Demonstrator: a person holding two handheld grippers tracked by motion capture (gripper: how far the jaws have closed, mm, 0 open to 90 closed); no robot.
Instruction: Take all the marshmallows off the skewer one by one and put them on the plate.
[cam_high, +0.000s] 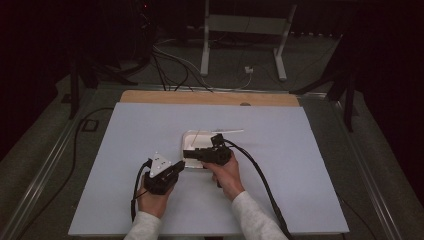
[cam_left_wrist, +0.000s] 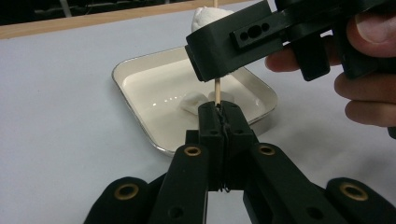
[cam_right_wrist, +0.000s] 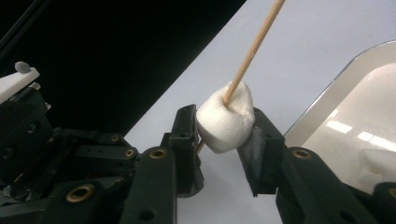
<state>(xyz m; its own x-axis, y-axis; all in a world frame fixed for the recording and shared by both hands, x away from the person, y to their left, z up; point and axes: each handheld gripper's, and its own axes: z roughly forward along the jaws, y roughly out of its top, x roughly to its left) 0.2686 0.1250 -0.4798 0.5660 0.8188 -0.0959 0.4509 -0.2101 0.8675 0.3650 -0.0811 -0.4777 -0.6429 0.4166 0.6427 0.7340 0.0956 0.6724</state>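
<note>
A white marshmallow (cam_right_wrist: 227, 120) is threaded on a thin wooden skewer (cam_right_wrist: 256, 44). My right gripper (cam_right_wrist: 224, 122) has its two pads against the marshmallow's sides, holding it. Below it, my left gripper (cam_left_wrist: 218, 109) is shut on the lower end of the skewer (cam_left_wrist: 216, 88), which stands nearly upright. In the high view the left gripper (cam_high: 181, 165) and right gripper (cam_high: 190, 154) meet at the near left corner of a white tray (cam_high: 189, 136). The tray (cam_left_wrist: 135, 74) holds two small white marshmallow pieces (cam_left_wrist: 194, 100).
A pale blue mat (cam_high: 130, 150) covers the table, with a wooden strip (cam_high: 200, 97) along its far edge. A thin pale stick (cam_high: 229, 131) lies just beyond the tray. Cables (cam_high: 260, 175) trail from both grippers toward me. The surroundings are dark.
</note>
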